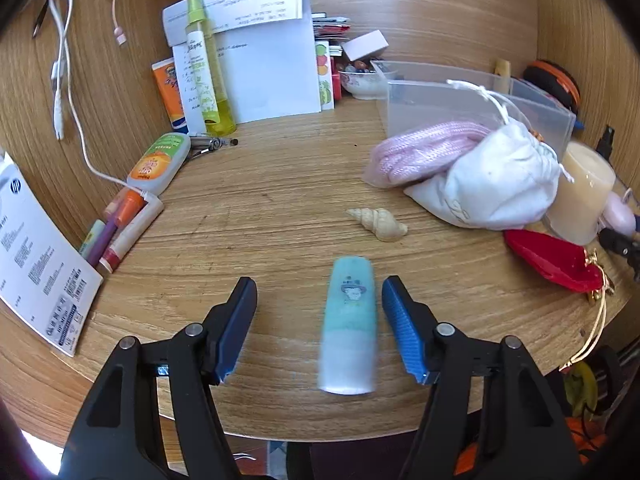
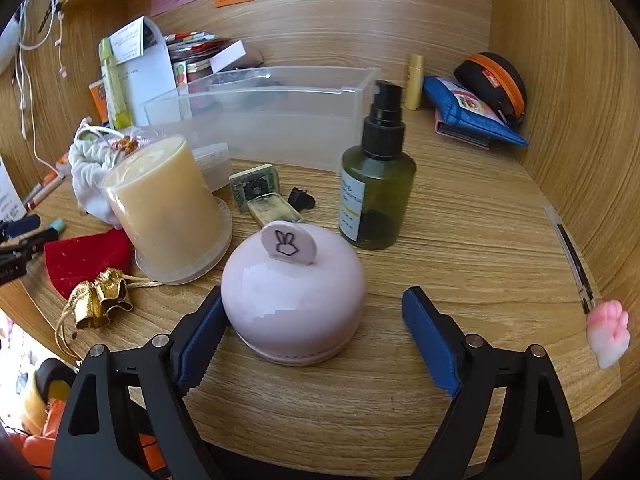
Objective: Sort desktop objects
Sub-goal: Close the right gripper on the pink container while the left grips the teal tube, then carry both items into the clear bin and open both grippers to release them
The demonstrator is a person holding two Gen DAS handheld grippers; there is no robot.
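Left gripper (image 1: 320, 320), jaws apart, brackets a blurred teal-and-white tube (image 1: 349, 324) at lower centre, pads clear of it. Right gripper (image 2: 316, 340), jaws apart, straddles a pink domed jar (image 2: 294, 304) at lower centre; its left pad (image 2: 200, 344) sits against the jar, right pad clear.

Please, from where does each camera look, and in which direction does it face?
Left wrist: sits on the left tongs, looking down and forward over the desk at a teal tube between the open blue fingers.
Right wrist: sits on the right tongs, facing a pink dome-shaped jar between its fingers.
Both show the candle jar, red pouch and clear bin.
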